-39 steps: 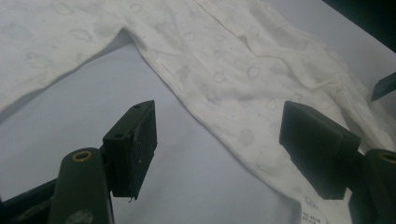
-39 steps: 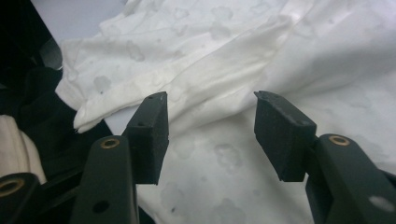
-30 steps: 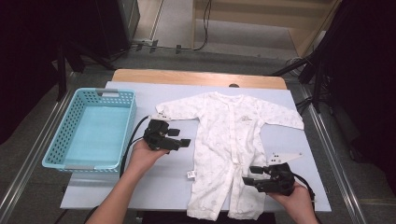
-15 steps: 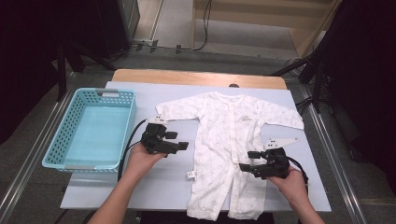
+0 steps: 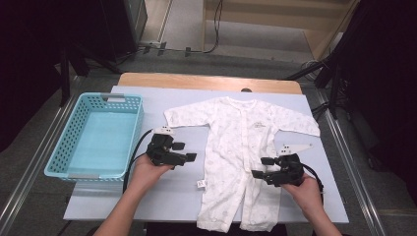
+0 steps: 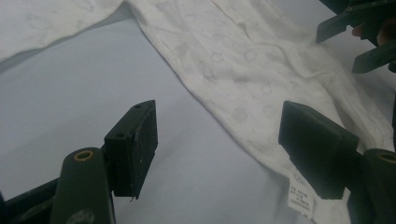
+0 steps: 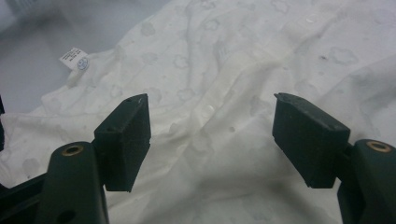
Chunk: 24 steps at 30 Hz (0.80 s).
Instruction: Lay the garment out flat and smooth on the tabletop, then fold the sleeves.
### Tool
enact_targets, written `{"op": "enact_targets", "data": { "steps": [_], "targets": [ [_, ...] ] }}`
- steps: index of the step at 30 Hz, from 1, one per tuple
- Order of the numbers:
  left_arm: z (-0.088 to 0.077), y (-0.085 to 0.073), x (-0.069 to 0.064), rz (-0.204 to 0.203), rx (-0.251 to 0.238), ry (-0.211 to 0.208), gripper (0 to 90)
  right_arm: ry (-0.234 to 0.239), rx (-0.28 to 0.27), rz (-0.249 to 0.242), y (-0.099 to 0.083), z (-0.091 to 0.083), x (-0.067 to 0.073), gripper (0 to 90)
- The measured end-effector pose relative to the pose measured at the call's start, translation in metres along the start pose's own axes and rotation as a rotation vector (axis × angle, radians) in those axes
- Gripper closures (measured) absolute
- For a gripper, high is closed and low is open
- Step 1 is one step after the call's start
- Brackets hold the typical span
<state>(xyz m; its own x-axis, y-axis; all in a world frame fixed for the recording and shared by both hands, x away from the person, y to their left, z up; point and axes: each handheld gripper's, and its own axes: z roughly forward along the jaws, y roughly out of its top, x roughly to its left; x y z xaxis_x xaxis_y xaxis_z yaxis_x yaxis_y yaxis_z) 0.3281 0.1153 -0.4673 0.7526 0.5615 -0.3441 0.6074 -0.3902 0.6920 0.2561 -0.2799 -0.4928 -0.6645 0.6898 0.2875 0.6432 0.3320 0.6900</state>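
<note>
A white baby suit [image 5: 241, 147] lies spread flat on the pale worktop [image 5: 113, 196], arms out and legs toward the person, with an empty blue basket [image 5: 59, 152] well apart at its left. The left claw [image 5: 186, 151] hangs just beside the suit's left edge with its jaws wide apart and nothing between them, near a small tag [image 6: 300, 198] at the hem. The right claw [image 5: 261, 167] is over the suit's right leg, jaws likewise spread and holding nothing.
</note>
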Motion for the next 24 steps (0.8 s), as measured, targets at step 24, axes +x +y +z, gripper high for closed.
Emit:
{"op": "enact_targets", "data": {
  "steps": [24],
  "targets": [
    [0.006, 0.0, 0.01, -0.02, -0.015, 0.057, 22.2, -0.004, 0.011, -0.002, -0.004, -0.002, 0.001, 26.5]
  ]
}}
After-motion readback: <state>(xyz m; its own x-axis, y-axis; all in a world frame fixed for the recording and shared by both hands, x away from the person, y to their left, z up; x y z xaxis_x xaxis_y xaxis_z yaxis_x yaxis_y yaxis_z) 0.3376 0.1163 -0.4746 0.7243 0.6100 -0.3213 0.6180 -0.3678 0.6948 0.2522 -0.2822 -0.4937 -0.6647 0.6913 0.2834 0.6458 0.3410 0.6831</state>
